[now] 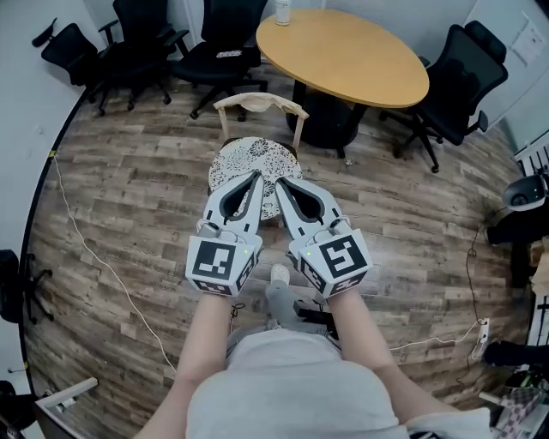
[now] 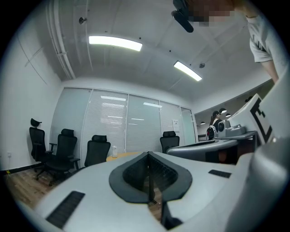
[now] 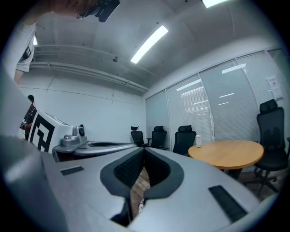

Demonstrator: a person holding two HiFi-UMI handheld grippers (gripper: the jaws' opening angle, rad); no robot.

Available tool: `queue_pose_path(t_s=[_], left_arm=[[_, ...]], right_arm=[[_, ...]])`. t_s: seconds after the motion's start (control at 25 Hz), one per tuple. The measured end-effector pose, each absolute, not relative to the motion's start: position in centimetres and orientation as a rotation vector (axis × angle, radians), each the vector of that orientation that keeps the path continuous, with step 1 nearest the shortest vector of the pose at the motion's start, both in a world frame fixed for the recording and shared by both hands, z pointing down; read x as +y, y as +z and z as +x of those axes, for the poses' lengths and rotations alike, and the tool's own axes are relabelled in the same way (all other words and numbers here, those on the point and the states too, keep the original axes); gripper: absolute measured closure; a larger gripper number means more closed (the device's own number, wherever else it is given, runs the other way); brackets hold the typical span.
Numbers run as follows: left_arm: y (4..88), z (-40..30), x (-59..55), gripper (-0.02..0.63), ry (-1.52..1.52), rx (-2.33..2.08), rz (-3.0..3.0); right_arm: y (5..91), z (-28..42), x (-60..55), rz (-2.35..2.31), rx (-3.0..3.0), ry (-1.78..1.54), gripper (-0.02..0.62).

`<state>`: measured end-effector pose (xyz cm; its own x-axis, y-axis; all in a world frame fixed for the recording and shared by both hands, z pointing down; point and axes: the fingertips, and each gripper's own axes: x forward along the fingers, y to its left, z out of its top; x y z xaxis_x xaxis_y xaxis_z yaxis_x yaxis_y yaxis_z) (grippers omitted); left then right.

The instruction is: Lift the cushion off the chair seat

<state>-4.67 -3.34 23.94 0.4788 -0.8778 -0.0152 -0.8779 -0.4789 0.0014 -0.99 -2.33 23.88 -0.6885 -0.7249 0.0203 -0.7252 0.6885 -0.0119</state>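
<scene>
Both tools are held side by side, their marker cubes towards the person. The left tool has its jaws pressed together with nothing between them, and the right tool is likewise closed and empty. In each gripper view the dark pads meet in a single seam.

The round patterned cushion lies on the seat of a pale wooden chair. It sits just under and ahead of both tool tips, which overlap its near half in the head view. Whether the tips touch it cannot be told. The chair's curved backrest stands on the far side of the cushion from the tools.

Past the backrest and a little towards the right tool's side is a round wooden worktop on a dark pedestal. A black office chair is drawn up to it, off to the right of the right tool. More black office chairs cluster well ahead and to the left of the left tool. A thin cable trails over the plank floor to the left of the left tool.

A small white bottle stands at the worktop's far edge, almost straight ahead of the tools. Its contents cannot be made out.
</scene>
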Motion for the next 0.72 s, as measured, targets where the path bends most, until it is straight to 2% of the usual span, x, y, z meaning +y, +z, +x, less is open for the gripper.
queue_pose_path(t_s=[0.72], left_arm=[[27.2,-5.3,-16.5,0.604,0.047,1.699,-2.719]], right_arm=[[27.6,-0.8,-15.6,1.151,-2.801,0.087,0.566]])
